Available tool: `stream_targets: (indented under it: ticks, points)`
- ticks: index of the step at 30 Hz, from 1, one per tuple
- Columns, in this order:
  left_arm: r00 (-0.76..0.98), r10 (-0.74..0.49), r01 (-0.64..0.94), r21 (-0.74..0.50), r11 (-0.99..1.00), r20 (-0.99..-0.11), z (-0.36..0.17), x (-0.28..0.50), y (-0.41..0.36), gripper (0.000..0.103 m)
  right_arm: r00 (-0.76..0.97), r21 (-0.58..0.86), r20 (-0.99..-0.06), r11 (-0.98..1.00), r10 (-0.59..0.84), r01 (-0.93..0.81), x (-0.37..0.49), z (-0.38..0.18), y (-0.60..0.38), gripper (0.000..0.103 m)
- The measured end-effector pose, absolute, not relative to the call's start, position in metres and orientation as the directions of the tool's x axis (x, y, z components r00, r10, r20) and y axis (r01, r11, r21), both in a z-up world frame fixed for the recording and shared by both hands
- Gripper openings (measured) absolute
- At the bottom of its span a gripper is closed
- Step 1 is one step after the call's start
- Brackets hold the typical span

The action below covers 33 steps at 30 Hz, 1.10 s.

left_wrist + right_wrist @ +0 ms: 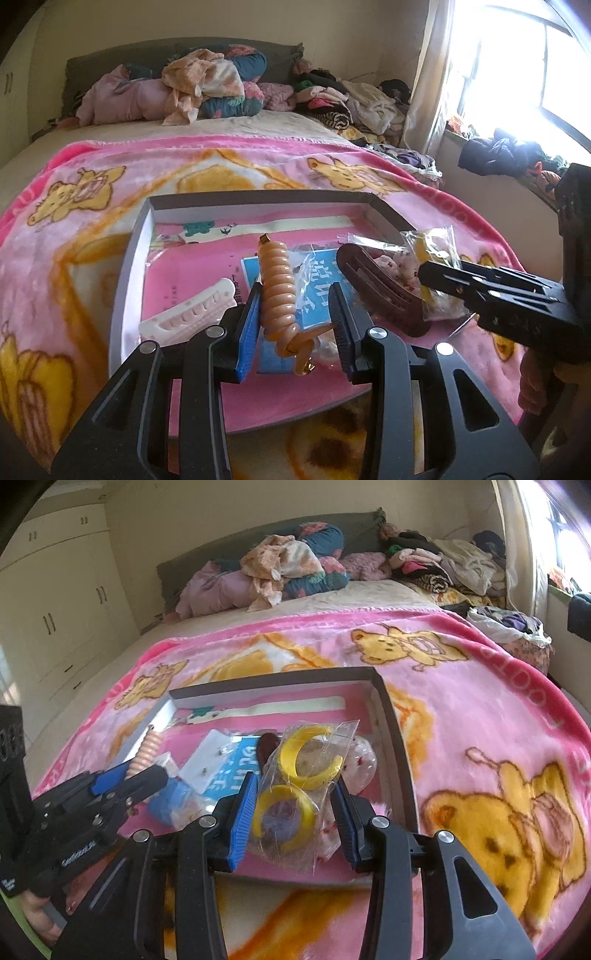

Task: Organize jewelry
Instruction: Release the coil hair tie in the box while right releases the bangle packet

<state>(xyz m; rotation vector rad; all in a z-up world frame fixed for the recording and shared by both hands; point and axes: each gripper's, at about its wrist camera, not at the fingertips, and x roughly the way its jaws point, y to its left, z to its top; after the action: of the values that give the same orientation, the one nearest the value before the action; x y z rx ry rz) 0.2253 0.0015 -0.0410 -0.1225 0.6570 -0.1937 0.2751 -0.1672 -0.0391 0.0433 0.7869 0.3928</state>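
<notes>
- My left hand-held gripper (295,325) pinches the orange spiral hair clip (277,284), raised over the tray (129,258).
- My right hand-held gripper (293,812) pinches a clear bag of yellow bangles (303,771) above the same tray.
- The tray sits on the bed's pink blanket (480,709).

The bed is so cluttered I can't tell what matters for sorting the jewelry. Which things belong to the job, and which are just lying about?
Part of the job:
orange spiral hair clip, held in left claw
bag of yellow bangles, held in right claw
white hair clip
dark brown hair clip
tray

Just lying about:
clothes pile
pillows
pink blanket
</notes>
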Motion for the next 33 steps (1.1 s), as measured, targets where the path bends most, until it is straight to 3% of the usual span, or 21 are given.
stream_targets:
  ticks: [13,21,25,33]
  points:
    - [0.76,-0.209,0.12,-0.183,0.976,-0.616,-0.051,0.233,0.004,0.028,0.61,0.189,-0.697,0.918,0.376,-0.35,0.289,-0.051,-0.16,0.044]
    - [0.757,-0.202,0.112,-0.182,0.977,-0.621,-0.051,0.233,0.003,0.031,0.637,0.199,-0.662,0.912,0.395,-0.359,0.273,-0.049,-0.165,0.063]
    - [0.76,-0.193,0.104,-0.177,0.979,-0.62,-0.049,0.23,0.004,0.04,0.662,0.21,-0.638,0.916,0.393,-0.342,0.26,-0.047,-0.174,0.073]
    - [0.786,-0.172,0.091,-0.164,0.982,-0.594,-0.037,0.213,0.005,0.065,0.718,0.229,-0.58,0.923,0.385,-0.31,0.234,-0.04,-0.193,0.082]
